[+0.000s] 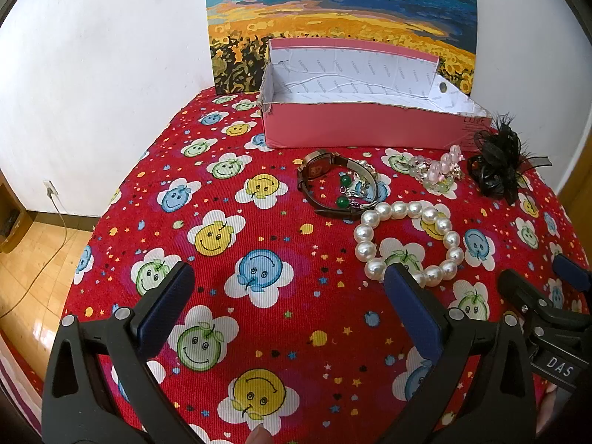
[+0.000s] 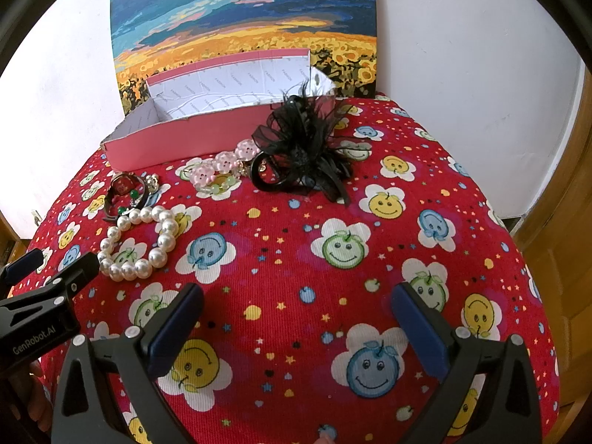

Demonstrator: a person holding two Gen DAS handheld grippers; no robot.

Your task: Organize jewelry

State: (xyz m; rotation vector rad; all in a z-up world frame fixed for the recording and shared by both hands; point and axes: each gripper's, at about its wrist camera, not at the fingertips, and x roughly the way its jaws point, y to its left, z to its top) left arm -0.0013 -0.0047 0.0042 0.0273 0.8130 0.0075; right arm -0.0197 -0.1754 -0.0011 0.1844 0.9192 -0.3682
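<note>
Surface: red cloth (image 1: 281, 192) printed with smiley-face flowers in yellow, blue and green, plus small stars and dots, draped over a rounded top. Rear: white wall (image 1: 111, 85), with a sunflower-field painting (image 1: 333, 11) leaning against it; wall socket with trailing cord and wood floor (image 1: 33, 259) at far left, wooden door (image 2: 566, 199) at right. Box (image 1: 355, 125): pink, open, white paper lining, standing just before the painting, nothing seen inside. Jewelry, all on the cloth in front of the box: watch (image 1: 322, 170) with brown strap, green bead earrings (image 1: 346, 190) lying within the strap loop, pearl bracelet (image 1: 407, 240) nearest the grippers, pink-and-green bead bracelet (image 1: 440, 170), black feather hairpiece (image 1: 499, 166) at right. Left gripper (image 1: 288, 292): fingers spread wide, holding nothing, right finger overlapping the pearl bracelet's near edge in view. Right gripper (image 2: 296, 307): fingers wide, holding nothing, over bare cloth.
</note>
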